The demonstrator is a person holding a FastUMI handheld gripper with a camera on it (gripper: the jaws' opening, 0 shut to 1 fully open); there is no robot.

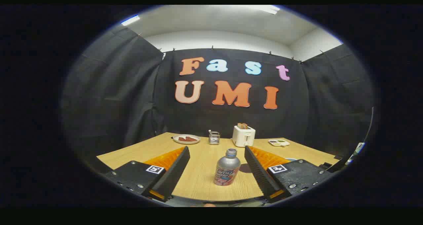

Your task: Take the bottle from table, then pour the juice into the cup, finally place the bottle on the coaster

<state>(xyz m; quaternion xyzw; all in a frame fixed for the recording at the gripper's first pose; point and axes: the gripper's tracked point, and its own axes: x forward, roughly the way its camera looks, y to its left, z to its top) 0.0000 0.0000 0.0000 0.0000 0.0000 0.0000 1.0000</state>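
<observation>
Silver metal bottle (227, 167) stands upright on the light wooden tabletop (198, 175), cap off, a printed label around its lower half. It sits between the two fingers of the hand-held gripper (217, 172), nearer the right finger (261, 173) than the left finger (172, 173), touching neither. Fingers are spread wide, black pads facing inward, orange ribbed backing behind each.

A dark round patch (246, 168) lies on the tabletop just right of the bottle, partly hidden by the right finger (a coaster, possibly; cannot tell for certain). A bit of pale blue (291, 159) peeks above the right finger mount; identity unclear.

Beyond the fingers, along the far edge of the tabletop:
- white plate (186, 138) with something reddish-brown on it, far left
- small clear glass container (214, 137) holding a few sticks, beside the plate
- white toaster (243, 135) with toast in its slots, behind the bottle
- flat white tray (278, 142) with small compartments, far right
</observation>
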